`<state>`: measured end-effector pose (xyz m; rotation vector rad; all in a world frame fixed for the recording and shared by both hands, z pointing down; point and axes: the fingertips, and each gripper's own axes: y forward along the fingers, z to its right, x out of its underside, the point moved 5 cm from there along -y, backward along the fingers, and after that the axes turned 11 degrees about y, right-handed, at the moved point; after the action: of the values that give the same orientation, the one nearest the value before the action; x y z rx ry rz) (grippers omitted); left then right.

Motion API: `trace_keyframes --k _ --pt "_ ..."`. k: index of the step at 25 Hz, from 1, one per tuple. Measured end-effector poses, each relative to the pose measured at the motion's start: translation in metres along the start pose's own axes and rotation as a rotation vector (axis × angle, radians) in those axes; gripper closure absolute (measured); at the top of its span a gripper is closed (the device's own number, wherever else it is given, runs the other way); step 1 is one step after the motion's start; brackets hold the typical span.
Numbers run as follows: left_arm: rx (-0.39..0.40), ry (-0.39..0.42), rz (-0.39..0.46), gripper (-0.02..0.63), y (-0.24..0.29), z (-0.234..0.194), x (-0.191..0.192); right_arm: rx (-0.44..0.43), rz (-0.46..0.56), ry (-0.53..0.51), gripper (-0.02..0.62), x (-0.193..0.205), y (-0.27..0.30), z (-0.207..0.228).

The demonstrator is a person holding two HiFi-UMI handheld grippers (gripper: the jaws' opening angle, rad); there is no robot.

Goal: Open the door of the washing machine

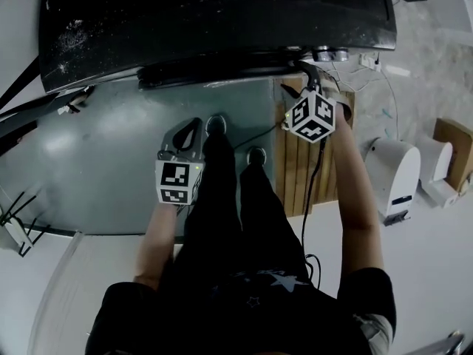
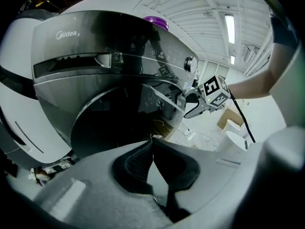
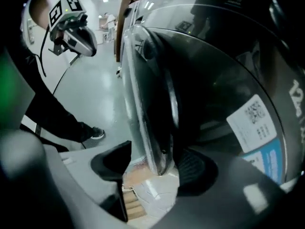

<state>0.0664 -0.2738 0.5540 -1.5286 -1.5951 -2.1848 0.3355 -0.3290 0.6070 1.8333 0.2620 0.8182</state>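
Door [image 3: 153, 85] of the Midea washing machine [image 2: 71, 46], on that machine's front, is straddled at its rim by the parted jaws of the right gripper [image 3: 157, 159], seemingly so it can be pulled outward, while the left gripper [image 2: 152, 144], jaws pressed together on nothing, is held off before that front.

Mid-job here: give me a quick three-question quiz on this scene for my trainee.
1. True or false: the left gripper is holding the washing machine door.
2. What stands between the jaws of the right gripper? A) a cable B) the door's edge C) nothing
3. Fill in: the left gripper's jaws are ____.
Key: 1 false; 2 B; 3 together, with nothing between them.
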Motion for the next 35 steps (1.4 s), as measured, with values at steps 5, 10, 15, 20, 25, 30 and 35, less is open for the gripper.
trace_keyframes --k 5,10,15,20,25,30,35 --pt "0.031 -0.039 -0.019 0.594 0.006 0.007 0.010 0.058 -0.049 -0.124 0.410 0.000 0.004 0.004" --pt "0.063 -0.021 -0.027 0.594 0.015 0.013 0.010 0.062 -0.126 -0.207 0.465 -0.003 0.006 0.007" --pt "0.077 -0.005 -0.036 0.594 0.016 0.016 0.008 0.031 -0.176 -0.238 0.477 -0.003 0.008 0.007" --pt "0.107 0.012 -0.059 0.594 0.008 0.025 0.013 0.034 -0.228 -0.262 0.482 -0.002 0.008 0.007" --pt "0.088 0.005 -0.069 0.594 0.006 0.022 0.017 0.041 -0.233 -0.255 0.483 -0.003 0.008 0.007" --pt "0.039 -0.017 -0.052 0.594 0.001 0.016 0.013 0.051 -0.234 -0.243 0.482 -0.001 0.007 0.005" --pt "0.000 -0.032 -0.051 0.594 -0.011 0.023 0.018 0.066 -0.232 -0.241 0.483 0.001 0.008 0.004"
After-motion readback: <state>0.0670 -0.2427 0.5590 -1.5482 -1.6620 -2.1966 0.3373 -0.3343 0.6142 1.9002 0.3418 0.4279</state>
